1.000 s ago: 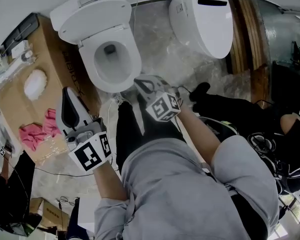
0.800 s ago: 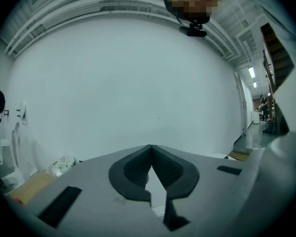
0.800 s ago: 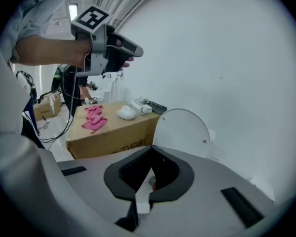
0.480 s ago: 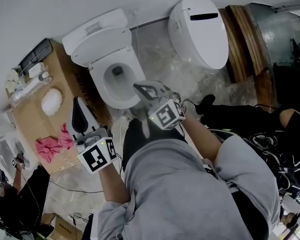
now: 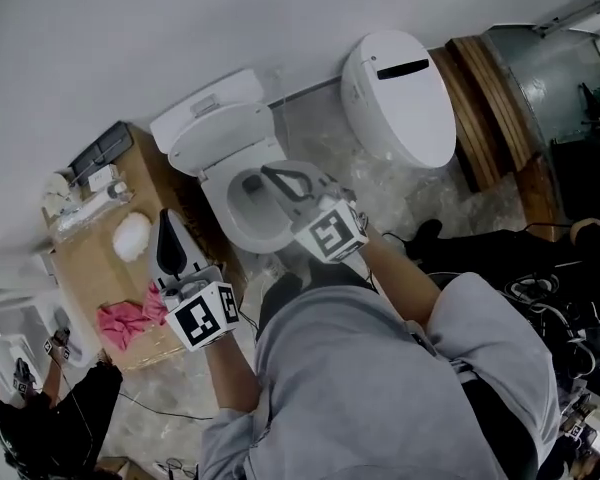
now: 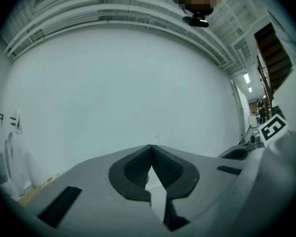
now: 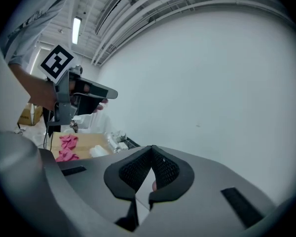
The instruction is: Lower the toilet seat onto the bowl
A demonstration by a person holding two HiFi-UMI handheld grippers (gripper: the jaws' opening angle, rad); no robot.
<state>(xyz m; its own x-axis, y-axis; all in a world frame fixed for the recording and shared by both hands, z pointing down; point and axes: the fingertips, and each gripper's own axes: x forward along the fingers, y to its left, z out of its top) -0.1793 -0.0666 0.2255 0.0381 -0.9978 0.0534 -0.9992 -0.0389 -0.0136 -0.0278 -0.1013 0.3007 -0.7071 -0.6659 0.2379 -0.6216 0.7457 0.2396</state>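
Note:
A white toilet stands against the wall, its open bowl (image 5: 242,216) showing and its seat and lid (image 5: 220,136) raised back toward the tank (image 5: 208,100). My right gripper (image 5: 271,176) hovers in front of the bowl in the head view, shut with nothing between its pads; in its own view the tips (image 7: 151,148) face the bare wall. My left gripper (image 5: 167,220) is held left of the bowl, over the box edge, also shut and empty. Its tips (image 6: 151,147) point at the wall. Neither gripper touches the toilet.
A second white toilet (image 5: 400,96) with a closed lid sits to the right, wooden boards (image 5: 488,108) beyond it. On the left, a cardboard box (image 5: 85,268) carries a pink cloth (image 5: 128,320) and a white wad (image 5: 132,236). A person (image 5: 40,423) is at the lower left.
Both grippers have risen, the right one more, and it now overlaps the bowl in the head view. Both stayed shut. The toilet's seat has not moved.

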